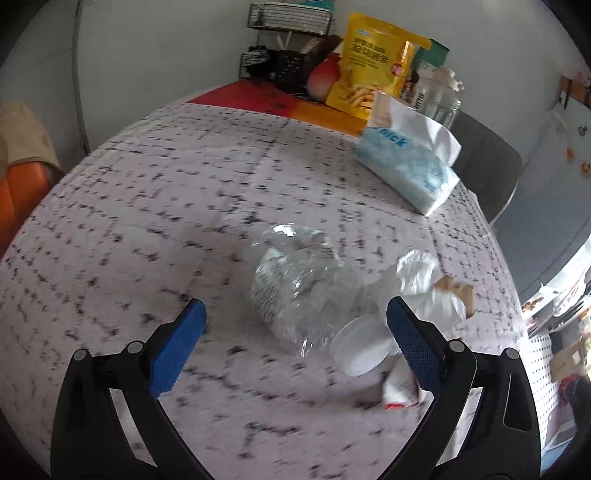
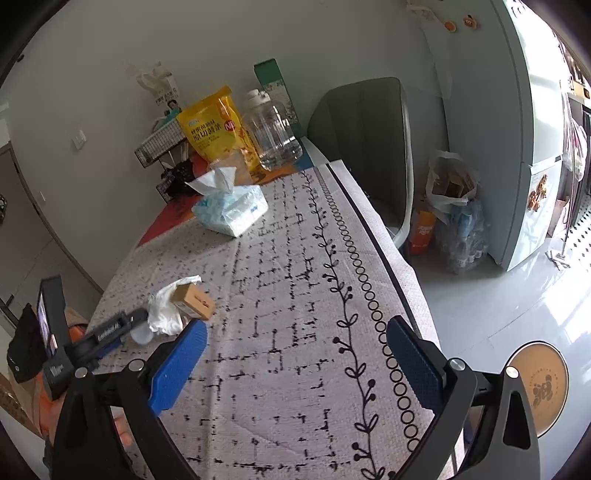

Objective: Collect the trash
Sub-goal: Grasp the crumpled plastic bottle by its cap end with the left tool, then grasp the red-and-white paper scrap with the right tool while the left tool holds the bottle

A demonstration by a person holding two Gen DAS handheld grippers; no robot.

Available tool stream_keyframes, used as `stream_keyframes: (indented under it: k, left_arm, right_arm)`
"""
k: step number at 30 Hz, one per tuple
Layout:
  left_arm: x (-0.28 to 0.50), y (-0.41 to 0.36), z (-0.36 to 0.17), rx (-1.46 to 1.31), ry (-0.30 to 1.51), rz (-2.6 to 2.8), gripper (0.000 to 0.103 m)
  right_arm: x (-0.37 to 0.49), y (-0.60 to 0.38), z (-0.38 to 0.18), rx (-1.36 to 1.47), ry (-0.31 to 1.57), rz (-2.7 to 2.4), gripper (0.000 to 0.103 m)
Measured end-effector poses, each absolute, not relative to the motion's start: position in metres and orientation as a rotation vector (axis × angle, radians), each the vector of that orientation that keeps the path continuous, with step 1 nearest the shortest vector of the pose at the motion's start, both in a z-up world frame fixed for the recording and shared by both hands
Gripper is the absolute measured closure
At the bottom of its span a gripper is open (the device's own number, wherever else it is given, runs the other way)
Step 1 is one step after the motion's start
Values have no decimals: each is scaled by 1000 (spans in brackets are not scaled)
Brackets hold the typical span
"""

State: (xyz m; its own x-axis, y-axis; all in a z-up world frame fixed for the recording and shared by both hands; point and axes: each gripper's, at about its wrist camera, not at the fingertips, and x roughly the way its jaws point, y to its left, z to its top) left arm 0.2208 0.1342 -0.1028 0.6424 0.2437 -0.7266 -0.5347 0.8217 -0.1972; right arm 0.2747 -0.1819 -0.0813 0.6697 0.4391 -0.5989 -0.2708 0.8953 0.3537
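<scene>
A crushed clear plastic bottle (image 1: pixel 295 284) lies on the patterned tablecloth (image 1: pixel 129 221), its white cap (image 1: pixel 360 345) pointing toward me. My left gripper (image 1: pixel 295 343) is open, its blue fingers either side of the bottle's cap end, slightly short of it. A crumpled white tissue (image 1: pixel 424 284) and a small brown carton (image 1: pixel 458 291) lie just right of the bottle, and a red-and-white wrapper (image 1: pixel 400 391) lies by the right finger. In the right wrist view the tissue (image 2: pixel 164 310) and carton (image 2: pixel 194 302) sit left of my open, empty right gripper (image 2: pixel 295 358), with the left gripper (image 2: pixel 107 332) beside them.
A blue tissue pack (image 1: pixel 410 166) lies toward the far right of the table. A yellow snack bag (image 1: pixel 369 62), a clear jar (image 2: pixel 273 136) and a wire rack (image 1: pixel 284 22) stand at the far end. A grey chair (image 2: pixel 369 140) and filled bags (image 2: pixel 454 206) stand on the floor right of the table.
</scene>
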Motion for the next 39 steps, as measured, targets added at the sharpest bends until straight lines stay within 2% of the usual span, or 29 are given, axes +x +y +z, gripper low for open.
stream_keyframes:
  k: [3, 6, 8, 9, 13, 25, 32, 39]
  left_arm:
    - [209, 142, -102, -414, 743, 468, 10]
    - [201, 147, -102, -422, 734, 454, 20]
    - [197, 150, -102, -442, 718, 428, 34]
    - [195, 150, -102, -450, 706, 416, 38]
    - [196, 147, -100, -454, 692, 386, 70]
    - [197, 149, -112, -495, 665, 376, 71]
    - [178, 163, -99, -538, 589, 369, 71]
    - [153, 190, -85, -586, 527, 375, 71]
  right_arm:
    - [270, -179, -82, 259, 732, 418, 8]
    - [266, -173, -86, 265, 745, 437, 8]
    - [264, -170, -86, 261, 747, 448, 8]
    - [262, -169, -86, 258, 744, 455, 8]
    - [262, -167, -85, 256, 744, 461, 8]
    - [268, -151, -88, 213, 769, 474, 8]
    - [270, -117, -86, 161, 780, 506, 8]
    - [271, -66, -93, 105, 829, 577, 13]
